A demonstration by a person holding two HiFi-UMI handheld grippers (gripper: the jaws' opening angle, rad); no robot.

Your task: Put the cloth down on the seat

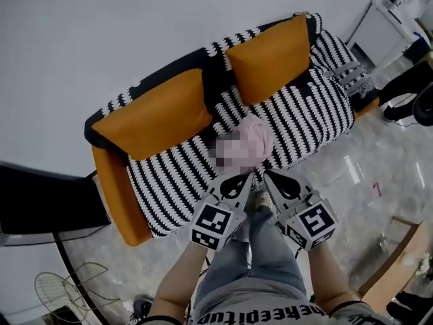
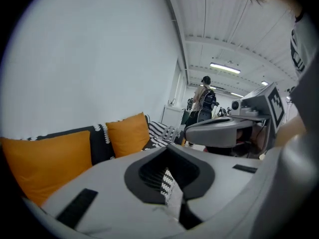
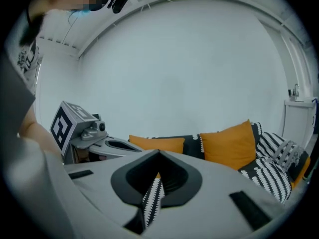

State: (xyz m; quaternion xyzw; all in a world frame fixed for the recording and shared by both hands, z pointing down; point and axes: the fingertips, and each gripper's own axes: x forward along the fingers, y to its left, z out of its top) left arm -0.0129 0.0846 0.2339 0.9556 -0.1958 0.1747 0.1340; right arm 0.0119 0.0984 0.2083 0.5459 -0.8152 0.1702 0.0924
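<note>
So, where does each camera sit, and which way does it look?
Head view: on the person's head, facing down at the sofa; shows forearms, left gripper, right gripper.
Left gripper view: on the left gripper, facing the cushions; right gripper shows at right.
Right gripper view: on the right gripper, facing the sofa; left gripper shows at left.
Shared: both gripper views show pinched striped cloth.

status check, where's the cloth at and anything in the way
Left gripper and right gripper both shut on striped cloth. Cloth edge held up in front of sofa, not down yet. Pink bundle on the seat just ahead.
</note>
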